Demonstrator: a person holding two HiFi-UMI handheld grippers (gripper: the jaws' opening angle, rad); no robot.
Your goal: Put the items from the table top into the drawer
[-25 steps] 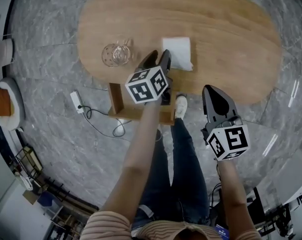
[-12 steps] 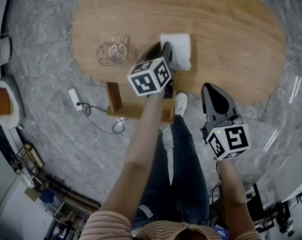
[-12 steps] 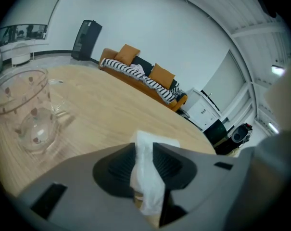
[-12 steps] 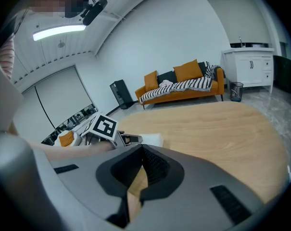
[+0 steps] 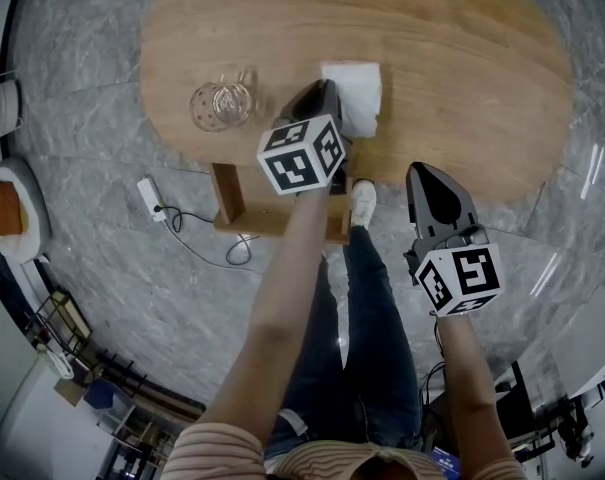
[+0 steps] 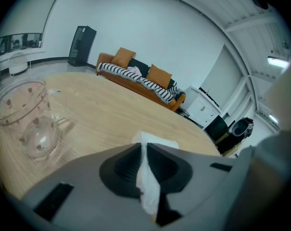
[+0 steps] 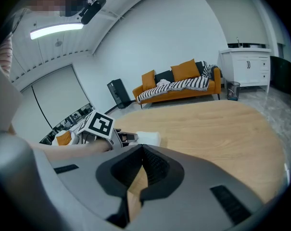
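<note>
Head view: fingers of the left gripper (image 5: pixel 318 94) are closing on a white napkin (image 5: pixel 356 96) on the surface (image 5: pixel 462 78).
Nothing looks stowed yet: glass cup (image 5: pixel 220 105) waits nearby, drawer (image 5: pixel 232 204) open below, right gripper (image 5: pixel 427 176) fingers together, empty.

Far beyond the left fingers (image 6: pixel 120 170), an orange sofa (image 6: pixel 158 75) lines the white wall, a black tower (image 6: pixel 82 45) at its left, a white cabinet (image 6: pixel 203 110) at its right.

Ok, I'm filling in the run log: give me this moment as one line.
left tool: jaws closing, tissue between | right tool: shut, empty | glass: upright on table, left of tissue
</note>
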